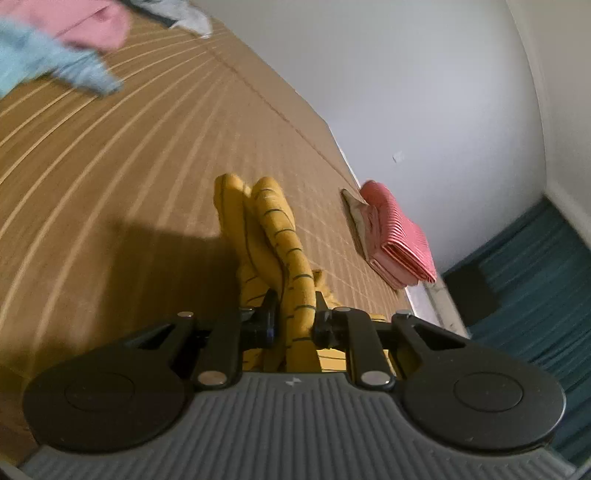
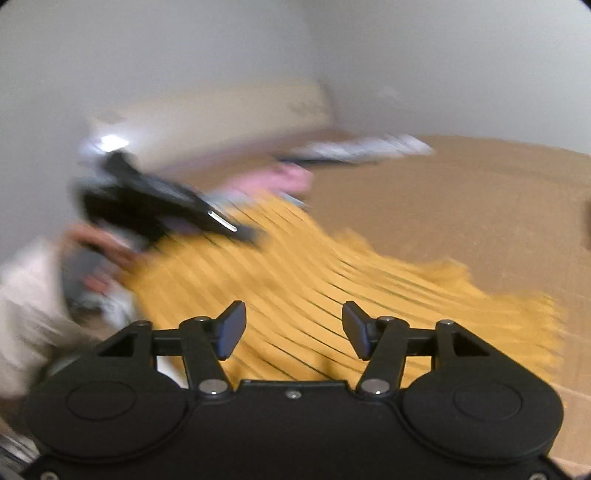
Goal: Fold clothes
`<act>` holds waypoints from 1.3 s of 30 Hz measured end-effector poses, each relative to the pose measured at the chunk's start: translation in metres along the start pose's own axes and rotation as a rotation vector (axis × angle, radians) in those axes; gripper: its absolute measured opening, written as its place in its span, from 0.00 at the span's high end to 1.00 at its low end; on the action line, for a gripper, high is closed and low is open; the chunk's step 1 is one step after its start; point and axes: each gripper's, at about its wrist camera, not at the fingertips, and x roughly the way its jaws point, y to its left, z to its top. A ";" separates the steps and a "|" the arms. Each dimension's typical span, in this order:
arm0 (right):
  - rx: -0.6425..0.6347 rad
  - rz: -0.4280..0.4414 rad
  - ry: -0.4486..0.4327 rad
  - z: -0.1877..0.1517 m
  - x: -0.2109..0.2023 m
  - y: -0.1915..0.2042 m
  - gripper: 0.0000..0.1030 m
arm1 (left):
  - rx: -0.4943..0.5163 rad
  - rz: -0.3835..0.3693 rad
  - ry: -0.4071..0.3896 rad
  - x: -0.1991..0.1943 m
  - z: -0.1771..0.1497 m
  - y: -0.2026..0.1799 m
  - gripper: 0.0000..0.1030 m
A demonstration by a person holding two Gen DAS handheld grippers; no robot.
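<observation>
One garment stacked, the yellow one mid-fold, more waiting.

The left hand-held gripper (image 1: 291,325) is clamped on a bunched fold of the mustard-yellow knit garment with thin dark stripes (image 1: 275,236), lifting it off the tan grid-lined bed cover (image 1: 129,177); the right hand-held gripper (image 2: 293,328) stands partly open above the spread cloth, gripping nothing. A folded red-and-white striped garment (image 1: 397,232) lies by the wall; pink (image 1: 85,22) and pale-blue (image 1: 48,62) pieces remain unfolded.

Black two-fingered tool (image 2: 293,328), white sleeve (image 2: 26,306)
</observation>
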 end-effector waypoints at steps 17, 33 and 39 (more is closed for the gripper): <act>-0.046 -0.105 -0.003 -0.050 -0.013 -0.020 0.47 | 0.348 0.223 0.144 0.164 -0.073 -0.170 0.67; 0.138 -0.107 -0.104 -0.038 -0.103 -0.079 0.40 | 0.391 -0.006 0.125 0.076 -0.072 -0.151 0.34; 0.361 0.106 -0.151 -0.007 -0.051 -0.095 0.33 | 0.511 0.085 0.215 0.083 -0.101 -0.134 0.33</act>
